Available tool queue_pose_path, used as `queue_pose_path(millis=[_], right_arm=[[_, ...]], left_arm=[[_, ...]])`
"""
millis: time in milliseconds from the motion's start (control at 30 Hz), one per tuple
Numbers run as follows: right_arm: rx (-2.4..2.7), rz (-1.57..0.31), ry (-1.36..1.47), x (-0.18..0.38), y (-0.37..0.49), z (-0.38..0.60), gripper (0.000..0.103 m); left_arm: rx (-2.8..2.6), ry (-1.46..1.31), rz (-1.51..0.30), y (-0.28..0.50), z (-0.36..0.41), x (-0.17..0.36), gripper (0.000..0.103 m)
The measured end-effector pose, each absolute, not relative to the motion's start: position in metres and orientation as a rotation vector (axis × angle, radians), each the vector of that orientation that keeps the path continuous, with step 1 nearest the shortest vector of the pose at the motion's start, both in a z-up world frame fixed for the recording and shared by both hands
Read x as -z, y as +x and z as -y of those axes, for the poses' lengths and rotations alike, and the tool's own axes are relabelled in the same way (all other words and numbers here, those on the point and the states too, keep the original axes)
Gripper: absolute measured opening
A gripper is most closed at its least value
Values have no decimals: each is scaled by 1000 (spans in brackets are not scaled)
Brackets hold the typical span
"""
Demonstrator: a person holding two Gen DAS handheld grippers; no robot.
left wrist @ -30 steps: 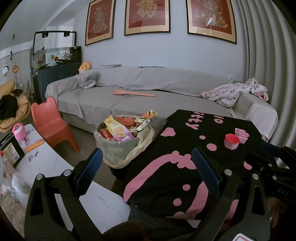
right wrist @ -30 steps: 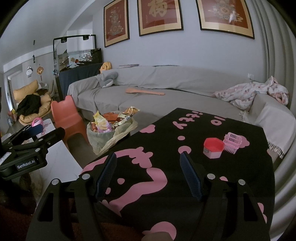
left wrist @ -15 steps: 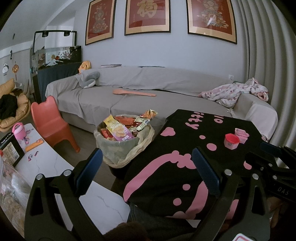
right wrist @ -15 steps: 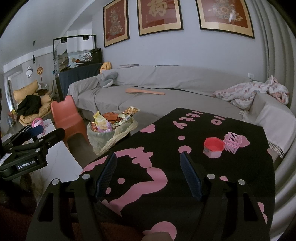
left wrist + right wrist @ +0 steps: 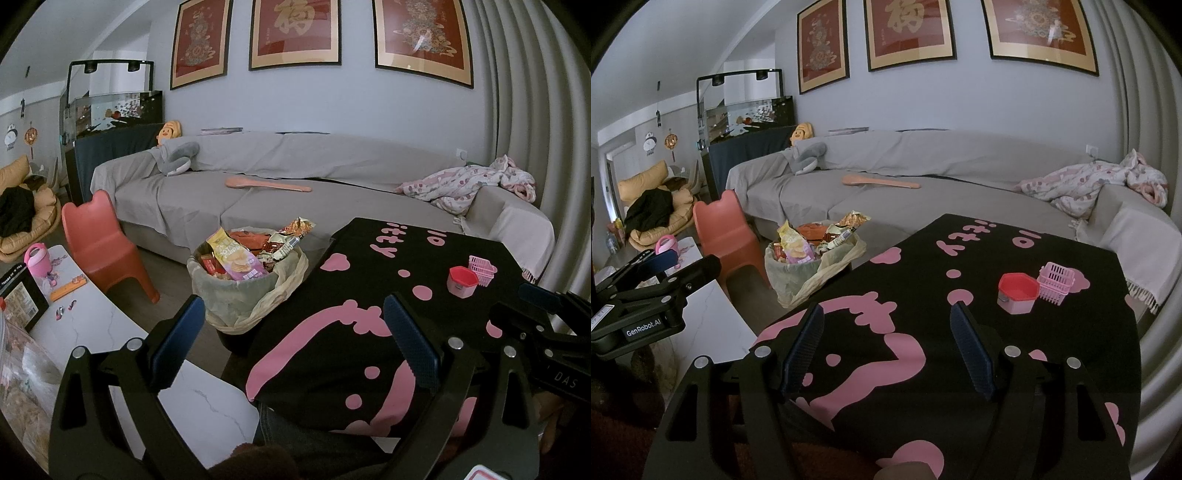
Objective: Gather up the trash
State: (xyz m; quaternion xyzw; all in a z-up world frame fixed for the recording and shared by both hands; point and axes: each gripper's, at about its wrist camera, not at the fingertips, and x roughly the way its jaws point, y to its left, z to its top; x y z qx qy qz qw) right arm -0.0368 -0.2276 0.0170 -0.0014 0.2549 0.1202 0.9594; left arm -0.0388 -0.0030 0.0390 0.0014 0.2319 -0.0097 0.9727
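Across the far wall, 12 o'clock: grey sofa [image 5: 295,192], a pink paddle-shaped thing [image 5: 266,183] lying on its seat.
Tabletop [image 5: 960,280]: draped in black cloth with pink shapes, filling 3 to 6 o'clock of both views.
Trash bin [image 5: 243,291]: on the floor just off the tabletop's left edge, at 11 o'clock from the left claw, lined with a pale bag and heaped with snack wrappers [image 5: 236,256].
Orange chair [image 5: 103,243]: at 9 o'clock of the bin.
Left claw [image 5: 293,338]: spread wide, holding nothing.
Right claw [image 5: 886,347]: spread wide over the cloth, holding nothing.
Red-lidded box [image 5: 1016,292]: touching a pink basket [image 5: 1055,282], at 1 o'clock from the right claw.
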Motion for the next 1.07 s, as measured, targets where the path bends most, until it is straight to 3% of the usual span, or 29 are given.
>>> queue_pose_path(millis=[833, 1067], right_arm=[[-248, -518, 2, -16, -35, 229, 67], [-179, -581, 49, -12, -14, 268, 67]], left_arm=[[34, -1, -479, -40, 9, -34, 93], [182, 50, -646, 27, 46, -14, 93]])
